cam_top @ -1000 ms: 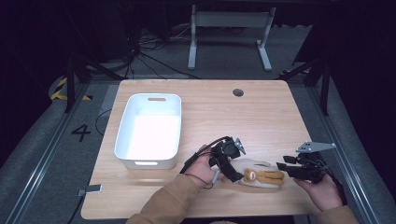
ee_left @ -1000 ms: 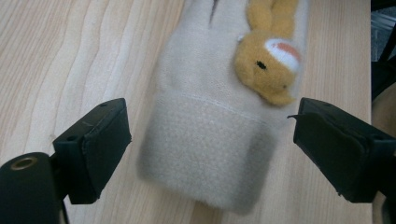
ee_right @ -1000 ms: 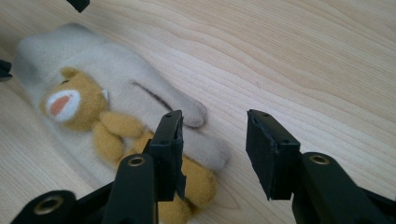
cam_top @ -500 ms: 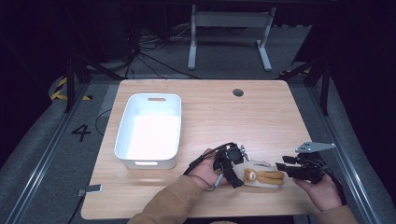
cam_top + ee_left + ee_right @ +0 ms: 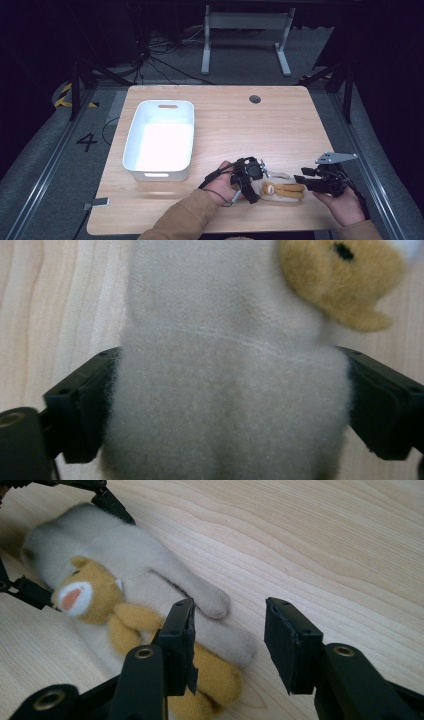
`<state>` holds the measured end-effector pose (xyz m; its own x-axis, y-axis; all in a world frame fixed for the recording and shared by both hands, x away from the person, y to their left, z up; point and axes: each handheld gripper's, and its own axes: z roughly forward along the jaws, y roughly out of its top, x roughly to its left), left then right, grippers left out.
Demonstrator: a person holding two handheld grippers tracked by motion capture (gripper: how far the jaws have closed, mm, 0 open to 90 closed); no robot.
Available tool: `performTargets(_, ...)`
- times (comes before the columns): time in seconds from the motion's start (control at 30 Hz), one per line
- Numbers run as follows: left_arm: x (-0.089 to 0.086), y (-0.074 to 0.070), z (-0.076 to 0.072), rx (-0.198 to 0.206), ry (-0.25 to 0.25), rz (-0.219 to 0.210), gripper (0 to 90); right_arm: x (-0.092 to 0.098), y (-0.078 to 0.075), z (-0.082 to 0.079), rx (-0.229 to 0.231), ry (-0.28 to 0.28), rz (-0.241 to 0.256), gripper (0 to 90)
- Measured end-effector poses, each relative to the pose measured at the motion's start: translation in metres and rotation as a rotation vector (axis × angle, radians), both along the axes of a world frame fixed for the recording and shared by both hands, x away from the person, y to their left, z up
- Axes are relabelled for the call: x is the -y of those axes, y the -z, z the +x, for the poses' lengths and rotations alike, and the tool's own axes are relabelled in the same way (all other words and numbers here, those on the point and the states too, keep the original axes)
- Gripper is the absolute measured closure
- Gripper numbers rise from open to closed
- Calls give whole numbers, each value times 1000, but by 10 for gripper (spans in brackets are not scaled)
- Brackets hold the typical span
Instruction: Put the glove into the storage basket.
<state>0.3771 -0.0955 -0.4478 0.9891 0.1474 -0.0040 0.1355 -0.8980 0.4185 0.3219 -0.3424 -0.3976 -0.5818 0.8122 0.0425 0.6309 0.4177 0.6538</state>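
Bin (image 5: pixel 159 141) empty; toy (image 5: pixel 280 190) on the tabletop (image 5: pixel 240 125).
My left gripper (image 5: pixel 248 180) jaws pinch the toy; my right gripper (image 5: pixel 306 181) jaws are spread.

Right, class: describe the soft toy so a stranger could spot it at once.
Start at the wooden table and go to its near edge, right of the white tub. There, between the person's two tools, lies the soft toy: a tan bear on a pale grey plush body, the one furry thing on the table.
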Motion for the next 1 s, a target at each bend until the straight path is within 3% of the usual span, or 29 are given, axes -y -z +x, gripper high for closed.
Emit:
performTargets(0.23,-4,-3,0,2,-23,-20,213,-1,0,0,-1,-3,11,555)
performTargets(0.3,-6,-6,0,4,-30,-20,295,0,0,0,1,-4,11,555)
performTargets(0.33,-7,-7,0,4,-32,-18,382,0,0,0,-2,-3,12,557)
performTargets(0.53,-8,-10,-3,2,-52,8,550,-2,0,0,-4,-7,10,571)
performTargets(0.8,-8,-12,-3,-7,-87,-4,635,-1,1,0,-5,-7,10,579)
performTargets(1.0,-14,-20,-1,-21,-116,-52,647,0,2,1,-3,-3,12,580)
